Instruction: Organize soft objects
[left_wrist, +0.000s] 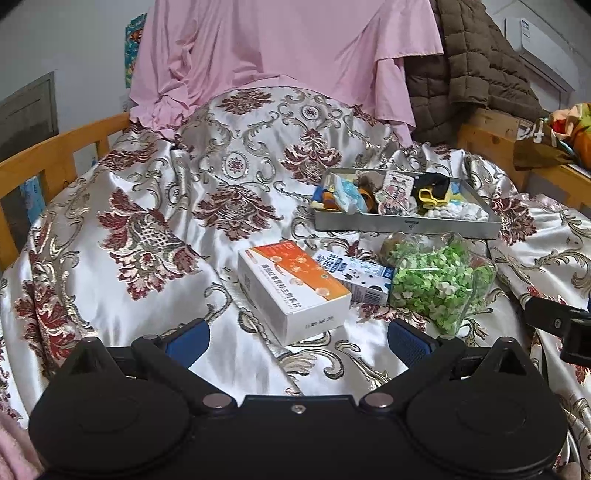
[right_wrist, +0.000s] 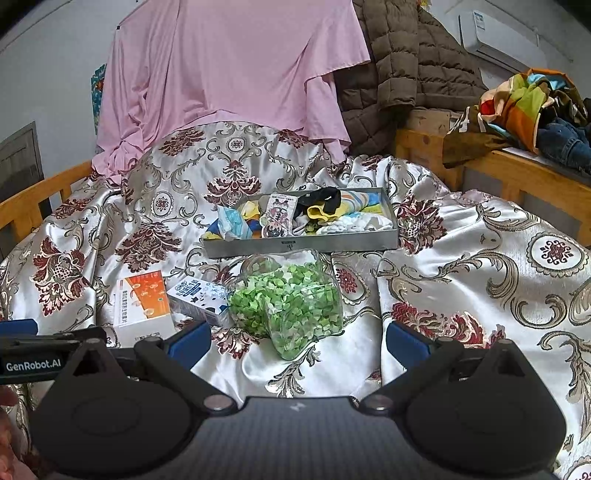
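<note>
A grey metal tray (left_wrist: 406, 226) (right_wrist: 301, 246) sits on the patterned satin bedspread and holds several soft items: socks, a black and yellow cloth (right_wrist: 323, 203), a white towel (right_wrist: 354, 223), a tissue pack (right_wrist: 232, 221). In front of it lie an orange and white box (left_wrist: 291, 288) (right_wrist: 144, 299), a blue and white carton (left_wrist: 354, 275) (right_wrist: 199, 297) and a clear jar of green paper stars (left_wrist: 439, 282) (right_wrist: 291, 299). My left gripper (left_wrist: 297, 341) is open and empty just before the orange box. My right gripper (right_wrist: 297, 341) is open and empty just before the jar.
A pink sheet (left_wrist: 280, 48) hangs behind the bed. A brown quilted coat (right_wrist: 402, 62) hangs at the back right. Wooden bed rails (left_wrist: 55, 155) stand at the left, and a wooden shelf (right_wrist: 517, 173) with piled clothes at the right. The right gripper's body shows at the left view's right edge (left_wrist: 561, 325).
</note>
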